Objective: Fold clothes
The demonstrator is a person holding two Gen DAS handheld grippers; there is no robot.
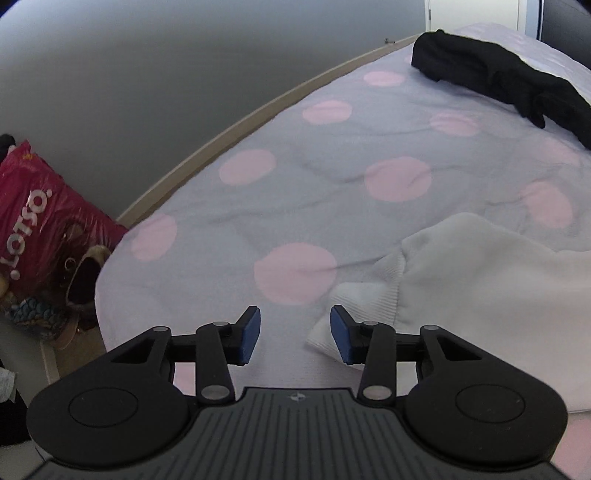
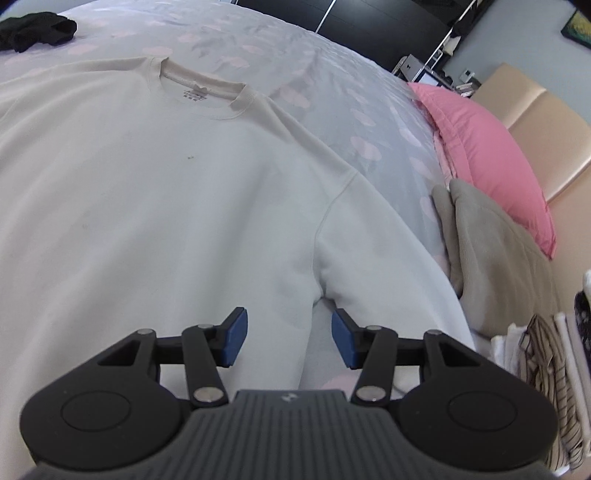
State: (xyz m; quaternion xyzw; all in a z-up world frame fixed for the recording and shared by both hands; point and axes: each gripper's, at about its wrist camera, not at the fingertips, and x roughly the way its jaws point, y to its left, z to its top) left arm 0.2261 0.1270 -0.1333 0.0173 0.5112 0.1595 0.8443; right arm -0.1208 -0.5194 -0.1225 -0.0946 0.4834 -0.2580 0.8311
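Observation:
A white sweatshirt (image 2: 147, 184) lies flat and face up on the dotted bedspread (image 2: 332, 74), collar (image 2: 207, 88) at the far side. My right gripper (image 2: 288, 338) hangs open just above its armpit seam, where the right sleeve (image 2: 388, 258) meets the body, with nothing pinched. In the left wrist view the sweatshirt's other side (image 1: 480, 295) fills the lower right, with a ribbed cuff (image 1: 354, 295) lying beside the right blue pad. My left gripper (image 1: 295, 334) stands open over the bedspread (image 1: 295, 166), mostly bare cover in its gap.
A black garment (image 1: 498, 81) lies crumpled at the bed's far end, also the black garment (image 2: 33, 29). A pink pillow (image 2: 487, 147), a beige folded garment (image 2: 491, 251) and striped clothes (image 2: 546, 369) sit right. A pink bag (image 1: 40, 221) is beyond the bed's edge (image 1: 221, 144).

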